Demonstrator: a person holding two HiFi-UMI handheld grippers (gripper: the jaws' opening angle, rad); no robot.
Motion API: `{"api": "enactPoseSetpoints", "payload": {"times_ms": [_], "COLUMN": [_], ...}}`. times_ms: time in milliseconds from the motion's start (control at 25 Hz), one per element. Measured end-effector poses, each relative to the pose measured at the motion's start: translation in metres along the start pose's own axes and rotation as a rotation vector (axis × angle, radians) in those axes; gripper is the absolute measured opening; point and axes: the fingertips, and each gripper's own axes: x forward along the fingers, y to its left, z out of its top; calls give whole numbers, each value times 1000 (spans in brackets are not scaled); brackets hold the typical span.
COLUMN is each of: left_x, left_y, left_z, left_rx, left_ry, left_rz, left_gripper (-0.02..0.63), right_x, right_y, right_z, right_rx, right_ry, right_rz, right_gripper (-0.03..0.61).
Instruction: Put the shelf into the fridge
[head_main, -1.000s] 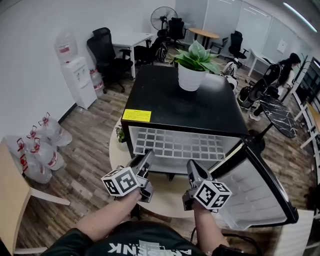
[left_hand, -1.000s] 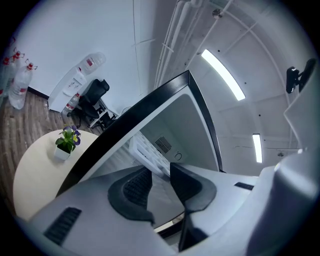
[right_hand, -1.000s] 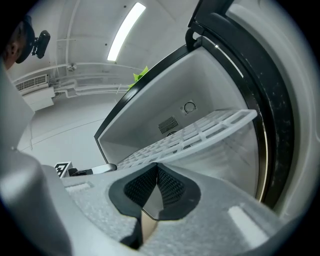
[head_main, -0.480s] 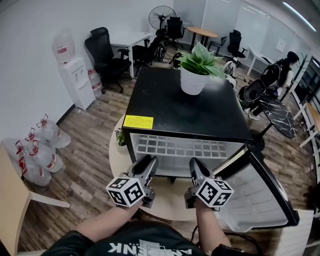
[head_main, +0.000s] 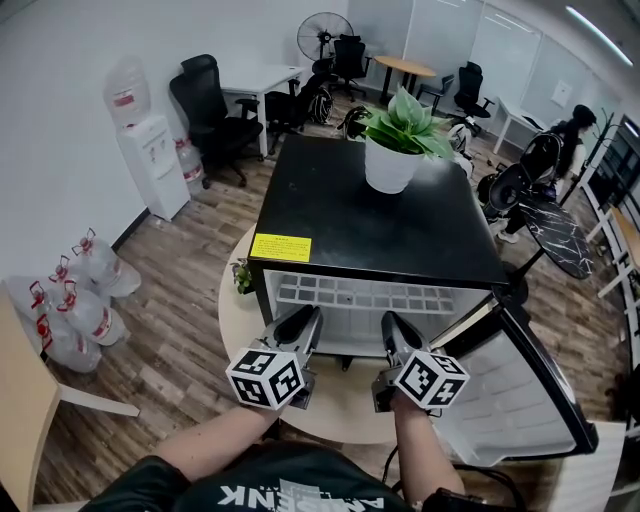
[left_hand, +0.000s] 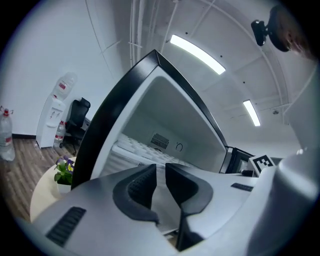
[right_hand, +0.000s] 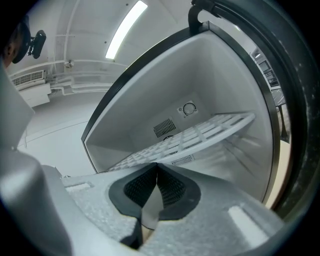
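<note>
the left gripper (head_main: 306, 320) has its jaws closing, with a gap between the pads and nothing caught in it; through the gap i see only the white inside of the fridge (head_main: 372, 215). the right gripper (head_main: 391, 324) is pinched tight, pads meeting on nothing, its tip aimed at the front of the shelf (head_main: 360, 296). the two sit side by side, low, just in front of the open cabinet. the shelf, a white grid, lies inside near the top, only its front rows showing under the black lid. in the right gripper view it spans the cabinet, though i can't tell whether both sides rest on their ledges. the door (head_main: 515, 395) hangs wide open on the right, and a potted plant (head_main: 395, 140) stands on top. what i'd worry about: a push from one closed tip alone could skew the grid so it jams or slips off a ledge, and a hard shove could rock the fridge and the plant
</note>
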Motion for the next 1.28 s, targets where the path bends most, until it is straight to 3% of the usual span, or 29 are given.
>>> {"api": "enactPoseSetpoints", "payload": {"times_ms": [240,840,1280], "left_x": [10,31,29], "left_y": [6,15,9], "left_z": [-1,-1,2], "left_rx": [83,133,119], "left_ry": [31,55,58], "left_rz": [44,74,59], "left_gripper": [35,26,23], "right_x": [7,23,20], "right_y": [-4,-13,-5], "right_z": [3,9,8], "right_rx": [-1,-10,-58], "right_ry": [-5,-8,0], "right_rz": [-3,-3,20], "right_gripper": [9,9,9]}}
